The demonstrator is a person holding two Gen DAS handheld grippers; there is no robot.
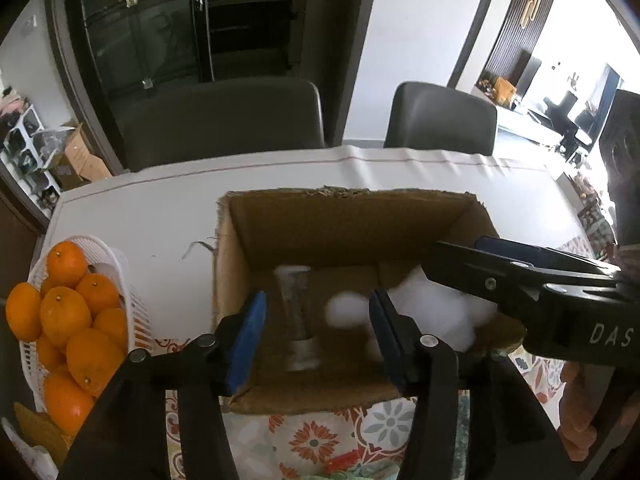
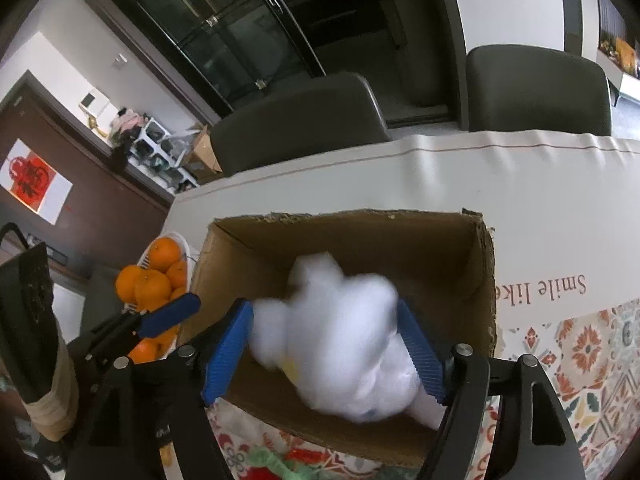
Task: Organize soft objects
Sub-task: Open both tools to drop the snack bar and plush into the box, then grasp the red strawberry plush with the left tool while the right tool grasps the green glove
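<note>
Blue-padded right gripper (image 2: 326, 354) is straddling a fluffy white plush toy (image 2: 340, 340) over the open brown cardboard box (image 2: 478, 280), jaws spread, grip uncertain. Left gripper (image 1: 318, 334) is hovering open and empty. Plush could be snagging the box's near wall, tipping out.

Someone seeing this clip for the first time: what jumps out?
A fluffy white plush toy, blurred, sits between the right gripper fingers over the open cardboard box mid-table. Left of the box, a white basket is heaped with bright oranges.
</note>
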